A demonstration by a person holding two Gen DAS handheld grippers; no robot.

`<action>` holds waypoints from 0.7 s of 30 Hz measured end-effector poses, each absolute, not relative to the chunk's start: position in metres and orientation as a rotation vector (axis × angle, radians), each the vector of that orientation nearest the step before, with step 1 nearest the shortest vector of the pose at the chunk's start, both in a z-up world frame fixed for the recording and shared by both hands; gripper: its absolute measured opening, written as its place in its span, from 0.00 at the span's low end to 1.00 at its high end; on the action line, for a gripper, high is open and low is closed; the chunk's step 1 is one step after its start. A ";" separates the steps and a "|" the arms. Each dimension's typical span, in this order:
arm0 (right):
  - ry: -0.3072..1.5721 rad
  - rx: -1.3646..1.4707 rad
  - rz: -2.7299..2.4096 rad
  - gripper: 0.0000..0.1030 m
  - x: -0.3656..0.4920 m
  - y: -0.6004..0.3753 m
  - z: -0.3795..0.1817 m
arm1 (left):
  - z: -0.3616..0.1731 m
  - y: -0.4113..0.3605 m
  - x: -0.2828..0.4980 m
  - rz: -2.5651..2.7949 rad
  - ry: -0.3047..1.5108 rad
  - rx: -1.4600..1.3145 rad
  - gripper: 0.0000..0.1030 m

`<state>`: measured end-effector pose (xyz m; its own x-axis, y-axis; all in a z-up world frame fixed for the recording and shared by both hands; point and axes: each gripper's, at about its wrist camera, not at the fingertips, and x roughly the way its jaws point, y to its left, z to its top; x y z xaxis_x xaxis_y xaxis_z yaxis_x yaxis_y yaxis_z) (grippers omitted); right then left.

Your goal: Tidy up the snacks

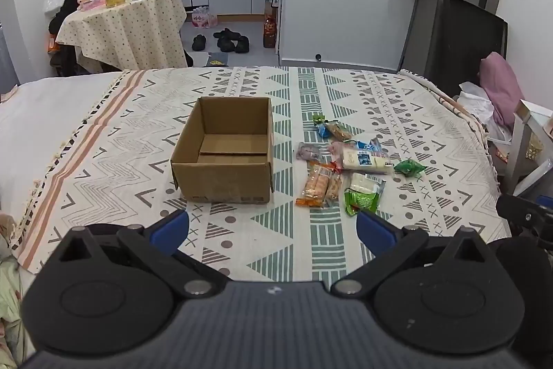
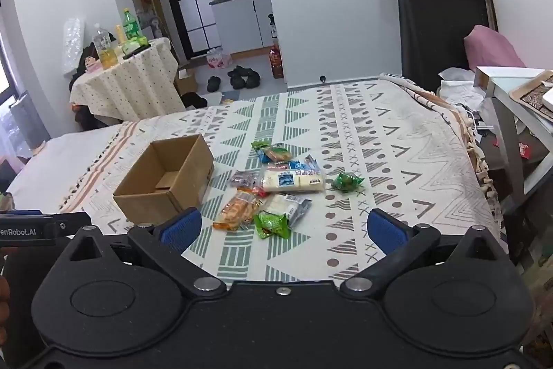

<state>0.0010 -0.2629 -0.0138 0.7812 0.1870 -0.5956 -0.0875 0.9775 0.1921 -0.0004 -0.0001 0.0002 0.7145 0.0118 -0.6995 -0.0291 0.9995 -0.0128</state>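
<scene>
Nothing has been packed yet: the cardboard box (image 1: pixel 221 149) stands open and empty on the patterned bedspread (image 1: pixel 397 113), and the snacks (image 1: pixel 345 158) are heaped just beside it, on the side nearer the right gripper (image 2: pixel 281 227). Both tools are held back from the pile and angled downward. The left gripper (image 1: pixel 273 229) is spread wide with nothing between its blue pads (image 1: pixel 172 229), and the right gripper is likewise released and empty.

The step in hand is judged to be the first pick. It would be done best by taking a packet from the pile's edge, so that the overlapping ones are not dragged along. The green packet (image 2: pixel 273 223) nearest the right gripper, or the small green candy (image 2: pixel 345 181) lying apart, is suited to this. The jaws should be brought down across a packet's short width (not its length), and closed gently, since the wrappers look soft and crushable.

As for orientation, the orange biscuit packet (image 1: pixel 315 185) lies flat with its long axis running roughly away from the left wrist camera, 1 end towards the box's near corner. The white packet (image 1: pixel 366 159) lies crosswise to it. The box's long sides run across the left wrist view, its opening upward.
</scene>
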 end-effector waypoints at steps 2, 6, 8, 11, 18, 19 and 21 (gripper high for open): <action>0.658 0.152 0.155 1.00 0.002 -0.261 -0.012 | 0.000 0.000 0.000 0.020 0.787 -0.021 1.00; 0.668 0.140 0.148 1.00 0.005 -0.262 -0.017 | 0.000 -0.002 -0.001 0.021 0.786 -0.019 1.00; 0.665 0.134 0.144 1.00 0.001 -0.261 -0.017 | 0.000 -0.003 -0.003 0.022 0.784 -0.022 1.00; 0.682 0.114 0.139 1.00 0.002 -0.259 -0.016 | -0.008 -0.004 -0.004 0.025 0.795 -0.027 1.00; 0.694 0.109 0.146 1.00 0.002 -0.259 -0.019 | -0.014 0.001 -0.004 0.022 0.799 -0.029 1.00; 0.695 0.108 0.147 1.00 0.002 -0.259 -0.019 | -0.012 0.002 -0.002 0.023 0.802 -0.033 1.00; 0.695 0.107 0.147 1.00 0.002 -0.258 -0.019 | -0.012 0.003 -0.003 0.023 0.803 -0.035 1.00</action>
<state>0.0019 -0.2583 -0.0194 0.7582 0.1700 -0.6295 -0.0987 0.9842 0.1469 -0.0025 0.0027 -0.0122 0.6942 0.0075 -0.7197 -0.0341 0.9992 -0.0225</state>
